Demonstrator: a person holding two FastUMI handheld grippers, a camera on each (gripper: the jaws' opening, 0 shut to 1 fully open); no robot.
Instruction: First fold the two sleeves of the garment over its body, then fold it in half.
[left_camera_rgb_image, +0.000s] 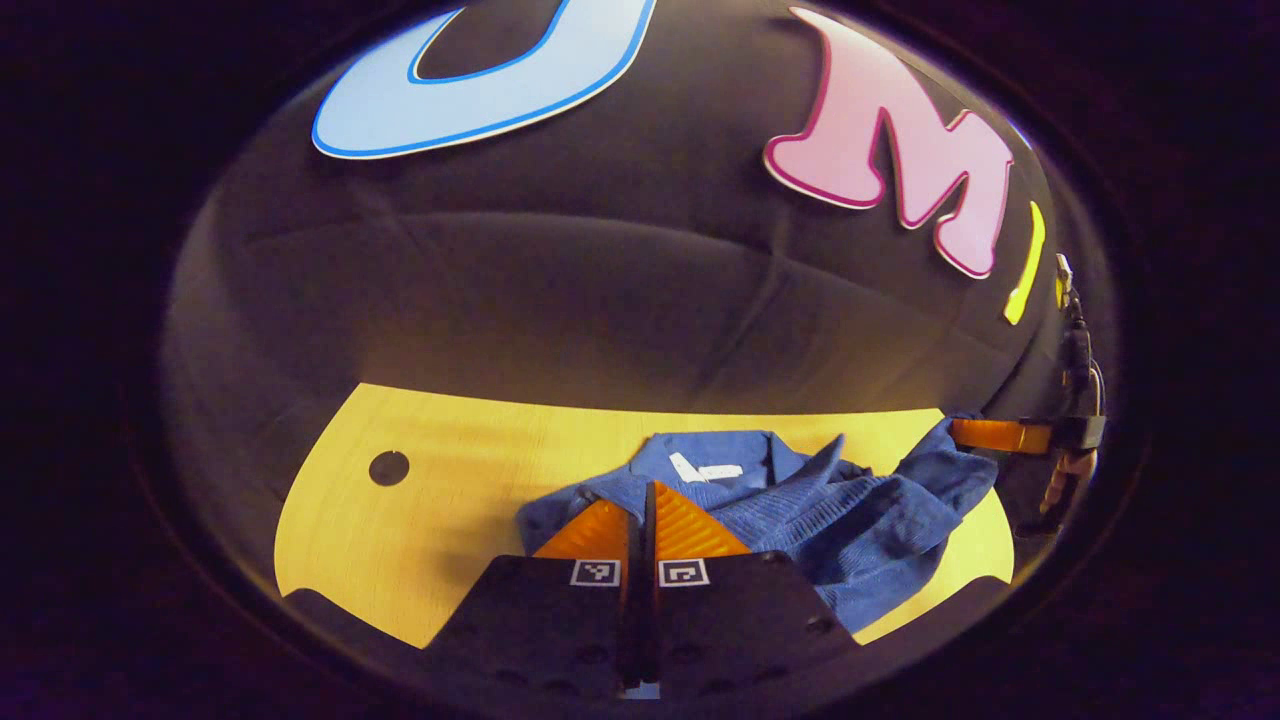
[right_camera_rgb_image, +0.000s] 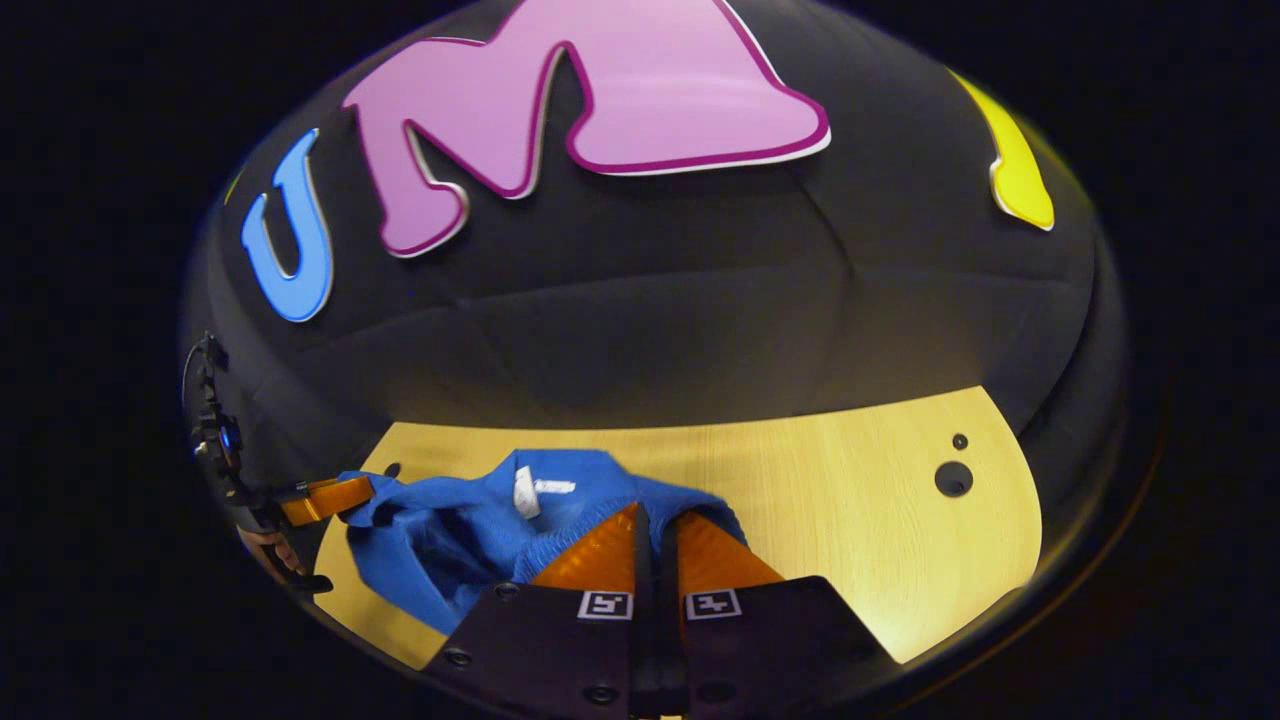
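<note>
A rumpled blue knitted garment (left_camera_rgb_image: 840, 520) is seen gathered on the pale wooden surface (left_camera_rgb_image: 440, 500), each edge pinched in a pressed-together tool, left (left_camera_rgb_image: 648, 490) and right (right_camera_rgb_image: 655, 515), with the body slung between them.

No words or numbers are being shown clearly enough to be read. A small white tag (left_camera_rgb_image: 704, 470) is being seen inside the blue garment (left_camera_rgb_image: 850, 520), too blurred.
</note>
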